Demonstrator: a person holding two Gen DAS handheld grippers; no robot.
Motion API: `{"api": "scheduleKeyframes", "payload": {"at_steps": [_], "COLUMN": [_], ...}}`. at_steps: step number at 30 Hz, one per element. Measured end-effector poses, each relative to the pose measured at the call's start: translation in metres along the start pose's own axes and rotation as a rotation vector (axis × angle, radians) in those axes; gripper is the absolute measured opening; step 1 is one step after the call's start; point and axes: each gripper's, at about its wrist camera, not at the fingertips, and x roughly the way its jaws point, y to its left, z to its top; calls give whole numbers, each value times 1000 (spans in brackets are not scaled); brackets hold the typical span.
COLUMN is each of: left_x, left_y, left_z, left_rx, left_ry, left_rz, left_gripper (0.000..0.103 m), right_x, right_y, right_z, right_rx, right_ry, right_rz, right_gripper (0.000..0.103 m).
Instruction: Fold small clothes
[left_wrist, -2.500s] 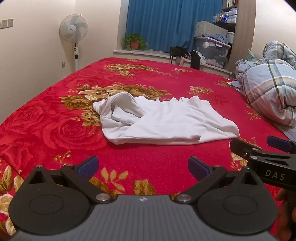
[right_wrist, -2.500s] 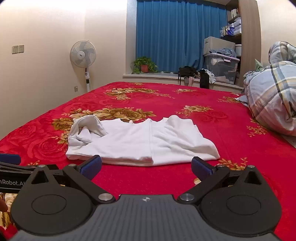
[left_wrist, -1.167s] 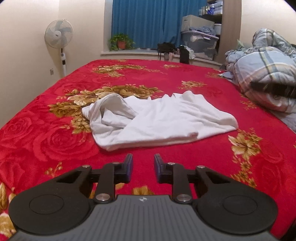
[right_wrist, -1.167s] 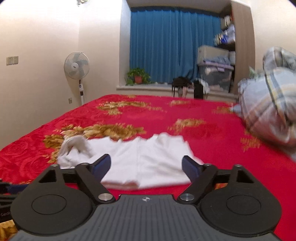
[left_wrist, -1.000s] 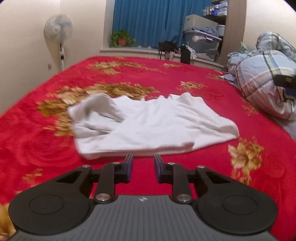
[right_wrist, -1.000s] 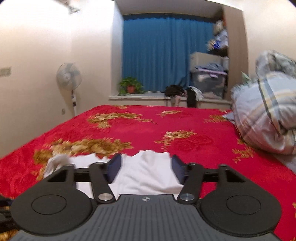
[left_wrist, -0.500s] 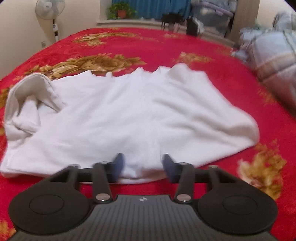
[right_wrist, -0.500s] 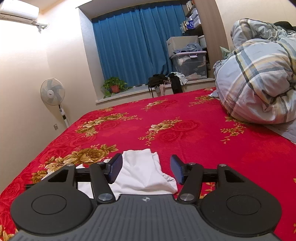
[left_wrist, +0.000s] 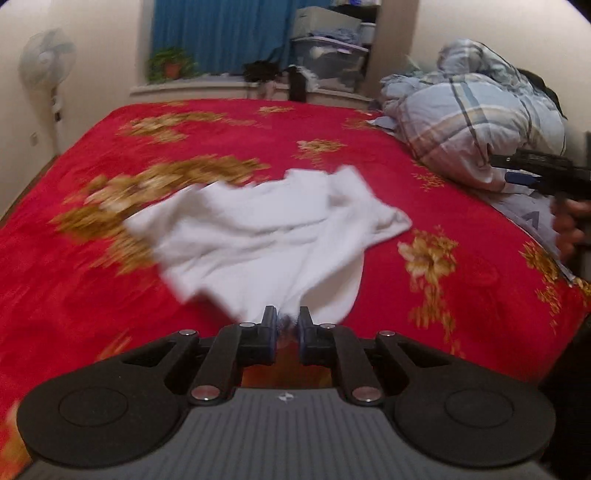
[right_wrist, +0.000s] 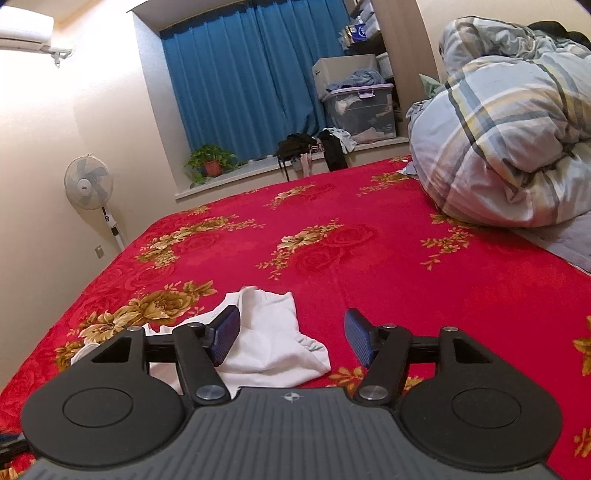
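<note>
White cloth is pinched in the left gripper (left_wrist: 283, 325), whose jaws are closing on its near edge.

The white garment (left_wrist: 269, 236) lifts off the red flowered bed (left_wrist: 332, 122), likely so it can be pulled flat for folding. The right gripper (right_wrist: 291, 338) waits wide and empty above the cloth's corner. Beyond lie a striped quilt (right_wrist: 509, 147), blue curtains (right_wrist: 251, 74) and a fan (right_wrist: 88, 182).

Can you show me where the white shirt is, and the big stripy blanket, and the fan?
white shirt (left_wrist: 258, 229): left wrist view, middle of the cloth.
stripy blanket (right_wrist: 509, 147): right wrist view, front of the bundled heap.
fan (right_wrist: 88, 182): right wrist view, its round head.
</note>
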Motion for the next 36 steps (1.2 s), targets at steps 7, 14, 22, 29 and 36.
{"api": "scheduleKeyframes", "payload": {"at_steps": [7, 14, 22, 29, 36], "left_x": [-62, -5, 56, 84, 89], "left_y": [49, 81, 75, 58, 56], "left_z": [-44, -36, -52, -69, -75], "left_rx": [-51, -272, -341, -275, -268], "left_ry": [73, 111, 283, 397, 404], "left_rz": [-31, -39, -17, -52, -35], "left_gripper": [11, 18, 34, 36, 35], "right_x": [9, 49, 125, 196, 227], "right_y": [-7, 26, 75, 82, 70], "right_z": [-8, -35, -55, -66, -71], "right_rx": [74, 116, 28, 11, 49], "right_ry": [46, 168, 253, 285, 302], "right_rz": [-35, 43, 134, 89, 144], "right_gripper": [66, 66, 58, 63, 19]}}
